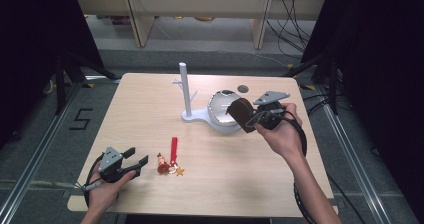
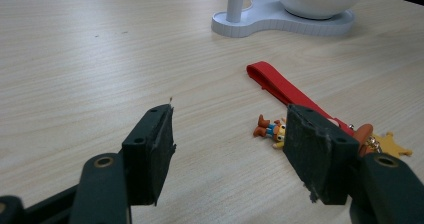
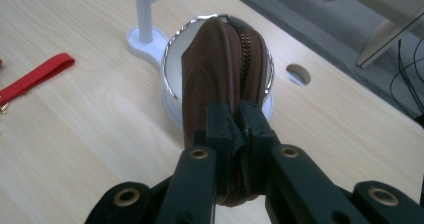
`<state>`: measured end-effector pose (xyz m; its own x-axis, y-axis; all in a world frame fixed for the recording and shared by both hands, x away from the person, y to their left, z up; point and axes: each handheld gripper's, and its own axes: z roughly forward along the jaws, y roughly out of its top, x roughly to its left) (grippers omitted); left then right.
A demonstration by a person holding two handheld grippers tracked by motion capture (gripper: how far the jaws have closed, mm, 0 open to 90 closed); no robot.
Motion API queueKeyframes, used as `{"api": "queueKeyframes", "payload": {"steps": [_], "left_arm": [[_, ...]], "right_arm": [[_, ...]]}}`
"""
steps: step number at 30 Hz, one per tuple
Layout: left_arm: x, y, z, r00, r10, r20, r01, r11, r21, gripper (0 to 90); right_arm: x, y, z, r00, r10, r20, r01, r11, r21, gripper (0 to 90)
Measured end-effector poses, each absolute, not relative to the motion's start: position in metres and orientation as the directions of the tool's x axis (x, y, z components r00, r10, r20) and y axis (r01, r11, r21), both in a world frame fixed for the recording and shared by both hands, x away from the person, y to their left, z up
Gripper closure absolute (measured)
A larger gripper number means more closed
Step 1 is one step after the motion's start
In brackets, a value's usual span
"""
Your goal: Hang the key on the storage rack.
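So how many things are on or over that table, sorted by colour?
White: 2, the peg stand and the bowl
Brown: 1, the zip pouch gripped by the right hand-held gripper
Red: 1, the strap keychain with its charms
Total: 4

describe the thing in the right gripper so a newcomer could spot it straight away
On the light wooden table, find the white stand with the upright post and the white bowl on its base. Just above that bowl the right gripper pinches a small brown zipped pouch. It is the one dark, rounded thing there, unlike the red-strapped keychain lying nearer the person.
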<state>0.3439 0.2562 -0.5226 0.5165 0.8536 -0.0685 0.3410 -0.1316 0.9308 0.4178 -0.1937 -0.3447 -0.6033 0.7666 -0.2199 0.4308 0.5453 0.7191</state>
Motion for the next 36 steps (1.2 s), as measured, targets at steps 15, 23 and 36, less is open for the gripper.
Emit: {"api": "queueKeyframes", "payload": {"steps": [15,23,36], "left_arm": [[0.346,0.257,-0.523,0.534,0.843,-0.072,0.322,-0.124,0.938,35.8],[0.346,0.257,-0.524,0.534,0.842,-0.076,0.324,-0.121,0.938,35.7],[0.346,0.257,-0.523,0.534,0.842,-0.069,0.322,-0.128,0.938,35.7]], "right_arm": [[0.46,-0.157,-0.351,-0.635,0.725,-0.266,0.368,0.587,0.721,85.2],[0.475,-0.15,-0.363,-0.645,0.704,-0.297,0.352,0.619,0.702,85.2],[0.49,-0.147,-0.379,-0.653,0.682,-0.331,0.326,0.647,0.689,83.1]]}}
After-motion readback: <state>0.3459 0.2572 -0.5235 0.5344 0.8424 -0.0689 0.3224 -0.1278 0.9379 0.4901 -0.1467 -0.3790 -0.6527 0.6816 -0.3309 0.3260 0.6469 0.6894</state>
